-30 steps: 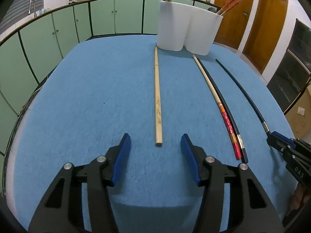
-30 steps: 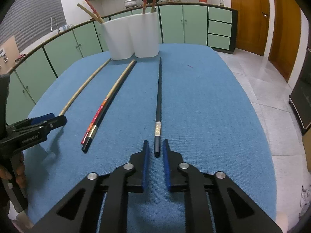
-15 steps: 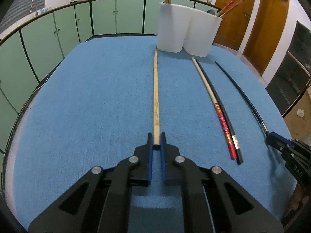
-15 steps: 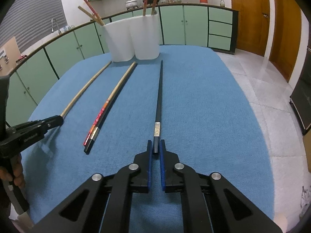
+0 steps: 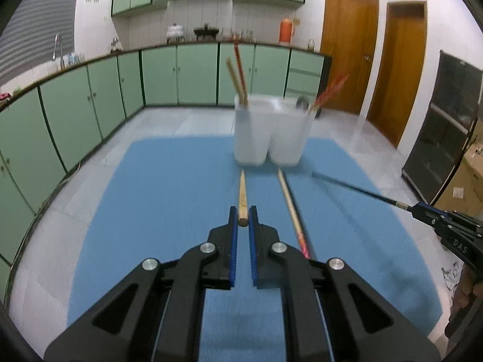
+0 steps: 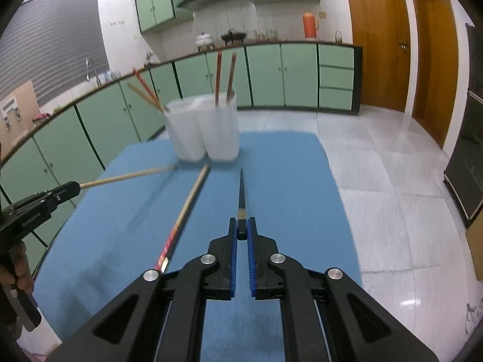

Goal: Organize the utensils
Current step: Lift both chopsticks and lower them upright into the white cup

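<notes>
My left gripper (image 5: pixel 242 218) is shut on the near end of a plain wooden chopstick (image 5: pixel 242 194), which is raised off the blue mat and points toward the white two-part holder (image 5: pixel 269 132). My right gripper (image 6: pixel 242 230) is shut on the end of a black chopstick (image 6: pixel 241 194), also lifted and aimed at the holder (image 6: pixel 201 132). A red-ended wooden chopstick (image 5: pixel 289 205) and a black one beside it lie flat on the mat between the two held sticks. Several chopsticks stand in the holder.
The blue mat (image 5: pixel 169 199) covers a table with tiled floor beyond its far edge. Green cabinets (image 5: pixel 75 105) line the left and back walls, wooden doors stand at the right. A hand (image 6: pixel 18 268) holds the left gripper's handle at the right wrist view's left edge.
The left jaws closed on the wooden chopstick. Both grippers then rose with their chopsticks, tilting up so the floor and cabinets now show beyond the mat.
</notes>
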Motion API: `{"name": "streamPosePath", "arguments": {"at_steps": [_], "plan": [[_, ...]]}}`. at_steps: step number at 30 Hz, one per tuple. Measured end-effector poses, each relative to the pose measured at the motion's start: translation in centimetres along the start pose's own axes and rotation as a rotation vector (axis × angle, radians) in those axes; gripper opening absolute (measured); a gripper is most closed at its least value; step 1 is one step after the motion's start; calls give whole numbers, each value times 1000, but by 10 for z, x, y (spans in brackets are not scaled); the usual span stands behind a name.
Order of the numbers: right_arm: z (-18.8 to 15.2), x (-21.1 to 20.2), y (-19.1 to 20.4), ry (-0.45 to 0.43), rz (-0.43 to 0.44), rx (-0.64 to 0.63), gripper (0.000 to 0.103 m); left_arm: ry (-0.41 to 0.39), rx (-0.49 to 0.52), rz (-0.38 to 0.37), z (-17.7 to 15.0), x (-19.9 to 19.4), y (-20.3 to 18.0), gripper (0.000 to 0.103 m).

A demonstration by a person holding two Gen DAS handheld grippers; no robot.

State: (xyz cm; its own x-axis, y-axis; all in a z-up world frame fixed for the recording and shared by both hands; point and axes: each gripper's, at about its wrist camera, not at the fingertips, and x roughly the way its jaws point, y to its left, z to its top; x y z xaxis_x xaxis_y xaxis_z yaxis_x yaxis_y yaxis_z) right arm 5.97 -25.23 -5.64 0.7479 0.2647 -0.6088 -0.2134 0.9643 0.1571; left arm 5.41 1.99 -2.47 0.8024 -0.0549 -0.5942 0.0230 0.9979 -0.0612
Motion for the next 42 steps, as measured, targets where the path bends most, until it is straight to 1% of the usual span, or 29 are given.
{"name": "streamPosePath", "arguments": {"at_steps": [6, 11, 16, 21, 27, 29, 36, 40, 42], "plan": [[39, -17, -3, -82, 38, 1, 6, -91, 5, -22, 34, -14, -7, 6], [72, -25, -1, -133, 83, -13, 6, -135, -9, -50, 55, -17, -10, 6], [98, -28, 3, -146, 140, -29, 6, -163, 9, -77, 74, -19, -18, 6], [116, -32, 11, -157, 158, -70, 6, -195, 6, -107, 91, -24, -22, 6], [146, -41, 19, -202, 206, -89, 6, -269, 17, -125, 113, -40, -28, 6], [163, -46, 24, -229, 221, -105, 6, -297, 23, -125, 123, -44, -31, 6], [231, -48, 44, -327, 226, -136, 6, -404, 40, -117, 173, -46, -44, 6], [269, -33, 49, -356, 204, -138, 6, -440, 53, -91, 201, -32, -51, 6], [281, -23, 51, -360, 180, -143, 6, -446, 51, -83, 211, -23, -51, 6]]}}
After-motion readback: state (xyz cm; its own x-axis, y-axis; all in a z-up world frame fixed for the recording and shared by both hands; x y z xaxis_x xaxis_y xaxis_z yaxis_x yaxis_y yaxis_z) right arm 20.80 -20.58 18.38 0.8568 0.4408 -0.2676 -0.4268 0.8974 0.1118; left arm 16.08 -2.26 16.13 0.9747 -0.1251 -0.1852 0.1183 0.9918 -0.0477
